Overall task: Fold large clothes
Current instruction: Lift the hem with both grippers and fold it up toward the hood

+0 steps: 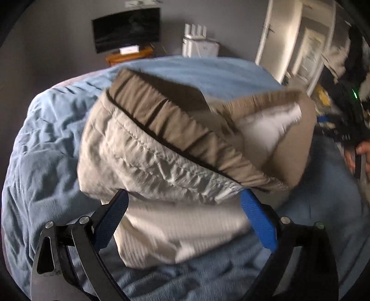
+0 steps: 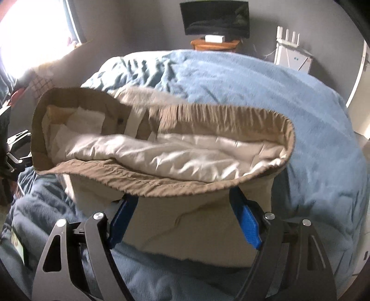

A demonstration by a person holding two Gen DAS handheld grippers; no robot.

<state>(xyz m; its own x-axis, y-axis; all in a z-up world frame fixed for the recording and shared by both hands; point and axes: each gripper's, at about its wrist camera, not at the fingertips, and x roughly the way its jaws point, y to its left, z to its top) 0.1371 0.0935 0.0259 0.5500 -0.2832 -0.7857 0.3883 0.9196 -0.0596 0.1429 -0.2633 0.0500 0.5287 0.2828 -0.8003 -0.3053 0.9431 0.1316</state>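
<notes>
Right wrist | right tool (image 2: 183,196) wide, gripping trousers (image 2: 161,148) | left tool (image 1: 185,196) likewise

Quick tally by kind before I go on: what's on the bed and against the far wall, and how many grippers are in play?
Beige garment: 1
Blue blanket: 1
Dark screen: 1
Wooden stand: 1
White unit by the wall: 1
Grippers: 2, left gripper, right gripper
Total: 7

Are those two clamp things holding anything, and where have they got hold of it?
Both seem to hold the beige padded trousers up over the blue blanket, jaws wide, near the waistband; the fabric hides the pads, so the exact hold cannot be told.
</notes>
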